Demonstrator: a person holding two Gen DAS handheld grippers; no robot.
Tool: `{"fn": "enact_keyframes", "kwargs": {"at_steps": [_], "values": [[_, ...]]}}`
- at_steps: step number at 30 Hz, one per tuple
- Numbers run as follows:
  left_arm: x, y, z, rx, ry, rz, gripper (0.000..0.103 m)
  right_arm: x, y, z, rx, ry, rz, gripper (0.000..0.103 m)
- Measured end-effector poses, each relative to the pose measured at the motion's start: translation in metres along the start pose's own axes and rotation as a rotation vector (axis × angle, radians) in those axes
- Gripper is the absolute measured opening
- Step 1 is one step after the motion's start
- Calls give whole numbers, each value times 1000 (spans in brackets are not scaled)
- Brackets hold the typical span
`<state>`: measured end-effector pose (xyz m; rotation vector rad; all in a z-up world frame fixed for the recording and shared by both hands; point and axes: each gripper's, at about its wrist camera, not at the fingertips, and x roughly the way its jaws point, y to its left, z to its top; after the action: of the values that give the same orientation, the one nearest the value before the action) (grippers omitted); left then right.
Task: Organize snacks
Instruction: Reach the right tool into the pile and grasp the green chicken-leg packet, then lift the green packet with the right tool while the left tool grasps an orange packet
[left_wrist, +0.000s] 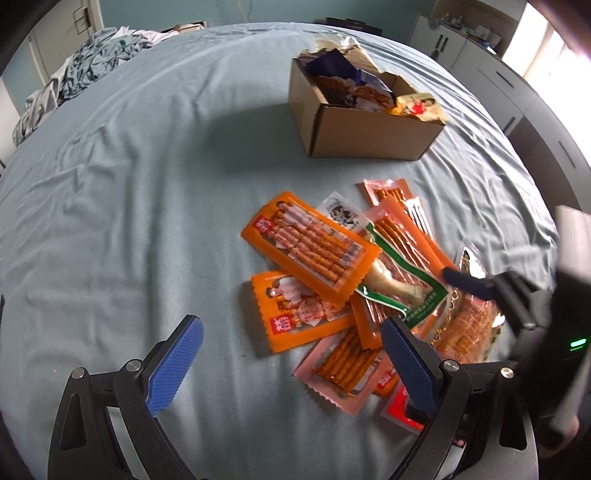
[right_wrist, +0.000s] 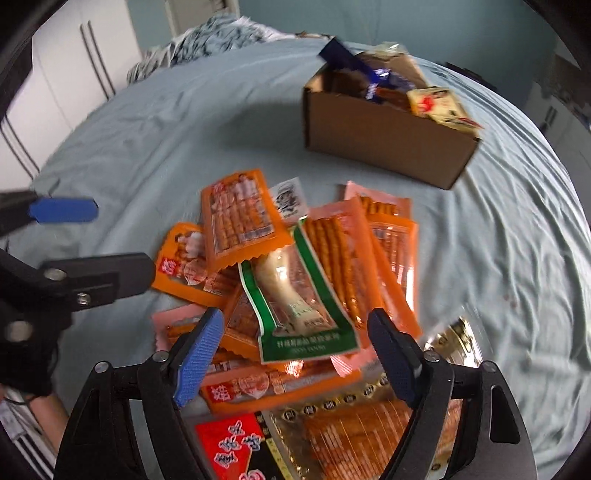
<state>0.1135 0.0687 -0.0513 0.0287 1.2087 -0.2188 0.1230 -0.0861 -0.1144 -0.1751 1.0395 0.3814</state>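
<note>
A heap of snack packets lies on the blue bedsheet (left_wrist: 129, 206): orange stick-snack packs (left_wrist: 310, 247), a green-edged chicken-leg pack (left_wrist: 399, 284) (right_wrist: 299, 295), pink packs (left_wrist: 343, 369) and a gold-and-red pack (right_wrist: 332, 435). A cardboard box (left_wrist: 365, 129) (right_wrist: 388, 140) with several snacks in it stands beyond the heap. My left gripper (left_wrist: 291, 365) is open and empty, low at the heap's near left edge. My right gripper (right_wrist: 295, 354) is open and empty, straddling the near end of the green-edged pack; it also shows in the left wrist view (left_wrist: 476, 284).
Crumpled patterned bedding (left_wrist: 85, 70) lies at the bed's far left. White cabinets (left_wrist: 461, 48) stand past the far right edge, and wardrobe doors (right_wrist: 74, 74) show beyond the bed in the right wrist view. The left gripper shows at the left of that view (right_wrist: 74, 236).
</note>
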Motion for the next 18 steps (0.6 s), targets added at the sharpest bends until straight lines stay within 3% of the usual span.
{"fn": "enact_keyframes", "kwargs": {"at_steps": [6,10,11,18], "values": [[9,13,3,-50,25,1,99,22,14,12,-74,-44,-82,65],[12,17,4,-76,34,-10,99,22,12,14,-66,-38,-107,38],[11,17,3,-76,32,-9,99,21,9,13,-58,-29,-82,23],[8,16,-1,-63,18,10,99,-3,-18,0,84,13,14,19]]}}
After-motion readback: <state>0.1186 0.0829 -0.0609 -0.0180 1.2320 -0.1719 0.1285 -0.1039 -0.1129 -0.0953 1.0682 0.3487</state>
